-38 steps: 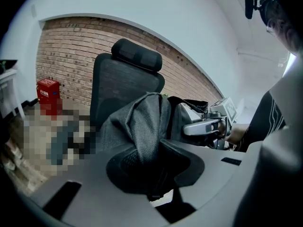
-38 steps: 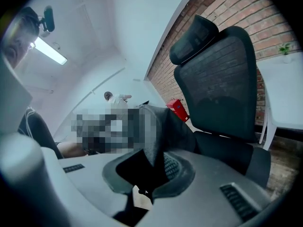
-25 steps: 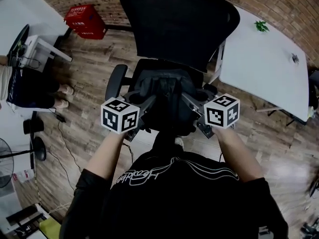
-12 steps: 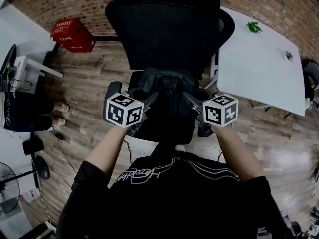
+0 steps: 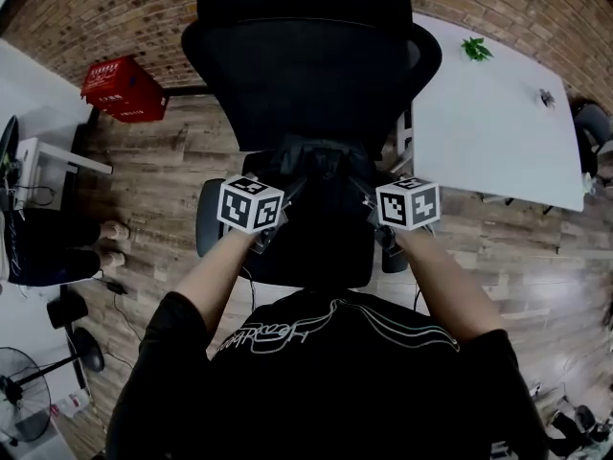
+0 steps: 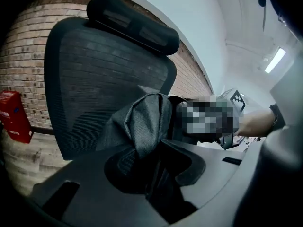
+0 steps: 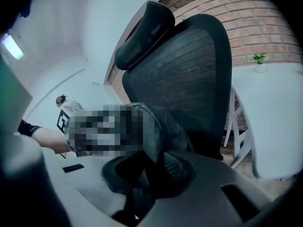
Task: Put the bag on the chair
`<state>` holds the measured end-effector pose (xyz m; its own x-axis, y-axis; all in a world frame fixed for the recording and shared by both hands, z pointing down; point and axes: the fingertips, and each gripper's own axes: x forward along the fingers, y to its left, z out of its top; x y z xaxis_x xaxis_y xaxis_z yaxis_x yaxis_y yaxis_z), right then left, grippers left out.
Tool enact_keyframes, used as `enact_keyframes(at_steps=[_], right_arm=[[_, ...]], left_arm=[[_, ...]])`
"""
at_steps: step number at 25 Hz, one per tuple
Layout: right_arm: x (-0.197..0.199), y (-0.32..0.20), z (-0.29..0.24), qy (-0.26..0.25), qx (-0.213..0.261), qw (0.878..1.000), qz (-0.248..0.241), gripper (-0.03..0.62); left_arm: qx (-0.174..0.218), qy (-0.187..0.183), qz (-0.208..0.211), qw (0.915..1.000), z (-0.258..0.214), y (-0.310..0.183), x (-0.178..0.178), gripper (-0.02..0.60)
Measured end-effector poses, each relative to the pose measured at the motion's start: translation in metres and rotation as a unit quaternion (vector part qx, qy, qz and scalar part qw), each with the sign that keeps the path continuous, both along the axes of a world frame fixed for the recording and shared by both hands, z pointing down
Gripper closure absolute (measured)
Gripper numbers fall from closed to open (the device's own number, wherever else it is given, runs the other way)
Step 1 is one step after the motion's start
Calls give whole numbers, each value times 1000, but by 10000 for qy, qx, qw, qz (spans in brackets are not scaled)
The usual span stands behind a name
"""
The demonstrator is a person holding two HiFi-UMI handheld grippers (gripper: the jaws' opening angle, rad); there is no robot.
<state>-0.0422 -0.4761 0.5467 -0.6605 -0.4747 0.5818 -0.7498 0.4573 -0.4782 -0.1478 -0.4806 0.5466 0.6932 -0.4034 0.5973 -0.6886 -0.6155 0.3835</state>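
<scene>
A black office chair has its mesh backrest at the top of the head view and its seat below it. A dark grey fabric bag hangs over the seat, close to the backrest. My left gripper pinches the bag's left side and my right gripper its right side. Bag fabric is bunched between the left gripper's jaws, and fabric likewise in the right gripper's. Both pairs of jaws are opening slightly, with cloth still between the pads.
A white table with a small plant stands right of the chair. A red crate sits on the wooden floor at the back left. A person stands at the left edge, near a fan.
Both grippers have carried the bag forward over the seat, closer to the backrest, and the two cubes now stand nearer each other.
</scene>
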Motion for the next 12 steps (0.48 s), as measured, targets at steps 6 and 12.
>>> enact_keyframes(at_steps=[6,12], right_arm=[[-6,-4,25,37,-211,9997,105,546],[-13,-4,37,-29,-222,9997,81,546]], left_arm=[[-83,-103,30,9999,30,-10,-5,463],[2,-34,31,10000,45,-9,-11,452]])
